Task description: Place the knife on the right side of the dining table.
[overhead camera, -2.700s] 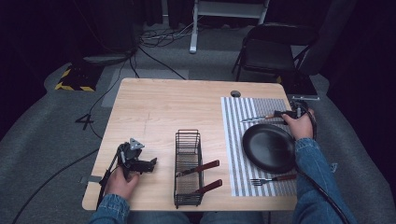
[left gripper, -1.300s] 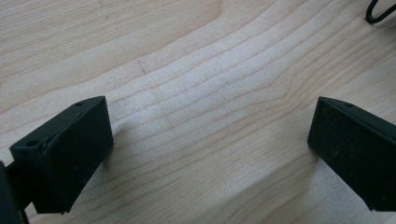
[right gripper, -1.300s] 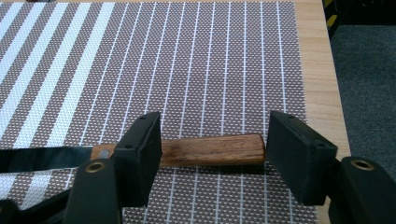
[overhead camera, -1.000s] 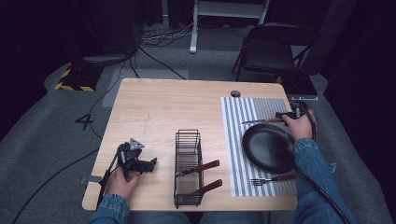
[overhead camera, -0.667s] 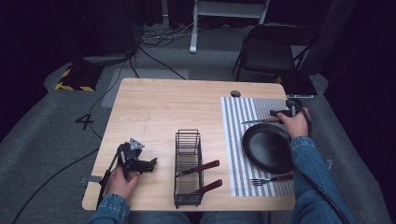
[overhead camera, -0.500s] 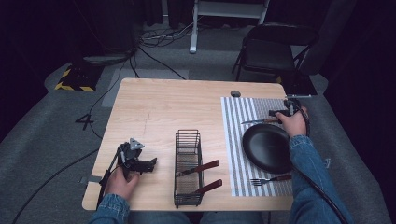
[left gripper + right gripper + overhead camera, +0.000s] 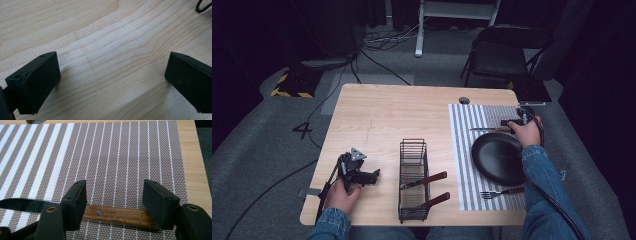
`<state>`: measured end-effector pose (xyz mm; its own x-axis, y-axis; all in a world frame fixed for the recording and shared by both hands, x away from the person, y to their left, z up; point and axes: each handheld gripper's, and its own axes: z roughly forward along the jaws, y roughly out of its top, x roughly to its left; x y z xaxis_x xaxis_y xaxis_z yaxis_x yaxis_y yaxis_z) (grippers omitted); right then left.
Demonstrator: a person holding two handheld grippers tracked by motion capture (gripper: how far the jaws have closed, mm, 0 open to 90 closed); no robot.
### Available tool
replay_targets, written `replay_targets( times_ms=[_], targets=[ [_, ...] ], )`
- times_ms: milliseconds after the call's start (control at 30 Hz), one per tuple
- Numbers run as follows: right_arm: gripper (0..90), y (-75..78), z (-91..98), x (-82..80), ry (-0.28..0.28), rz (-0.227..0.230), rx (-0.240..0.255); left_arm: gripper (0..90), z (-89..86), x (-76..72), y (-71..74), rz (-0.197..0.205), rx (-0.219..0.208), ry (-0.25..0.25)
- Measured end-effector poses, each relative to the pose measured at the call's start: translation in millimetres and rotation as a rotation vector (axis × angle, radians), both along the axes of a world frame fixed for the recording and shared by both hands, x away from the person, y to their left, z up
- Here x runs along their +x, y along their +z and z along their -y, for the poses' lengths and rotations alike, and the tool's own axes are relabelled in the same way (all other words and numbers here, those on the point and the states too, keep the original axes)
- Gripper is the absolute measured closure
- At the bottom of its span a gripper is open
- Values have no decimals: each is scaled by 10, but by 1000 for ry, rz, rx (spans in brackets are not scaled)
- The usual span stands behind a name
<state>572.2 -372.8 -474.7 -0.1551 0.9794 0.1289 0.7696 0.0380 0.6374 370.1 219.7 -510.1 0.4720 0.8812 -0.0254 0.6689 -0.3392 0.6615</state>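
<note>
The knife [image 7: 490,129] lies flat on the striped placemat [image 7: 484,112], just beyond the black plate [image 7: 498,158], with its wooden handle [image 7: 120,215] running crosswise between the jaws of the right gripper [image 7: 114,200]. Those jaws stand apart, one off each end of the handle's visible stretch, and are not pressed on the wood; whether either pad touches it cannot be told. A single rivet shows on the handle close to the jaw seen at left in the right gripper view, and the rim of the plate curves in just beyond that same jaw. In the high view the right gripper [image 7: 518,121] is held low over the mat at the knife's handle end, the blade pointing away from it toward the table's middle.

The left gripper [image 7: 112,80] has its jaws spread wide, with bare table [image 7: 105,45] between them and nothing held. In the high view it [image 7: 362,172] rests well apart from the knife, with the wire rack [image 7: 413,180] just off its open end.
</note>
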Motion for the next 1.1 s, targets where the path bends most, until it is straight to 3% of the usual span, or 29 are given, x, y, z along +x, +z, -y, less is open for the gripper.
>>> replay_targets(
  times_ms=[200,567,633,900,1100],
  targets=[
    [366,77,-35,-45,19,32,2,3,0,0,0,0,0,0],
    [367,450,-114,-243,76,145,7,3,0,0,0,0,0,0],
    [369,565,-154,-330,98,183,17,3,0,0,0,0,0,0],
    [371,793,-313,-574,162,257,48,3,0,0,1,0,1,0],
    [371,957,-518,-859,247,304,80,3,0,1,1,0,1,0]
  ],
)
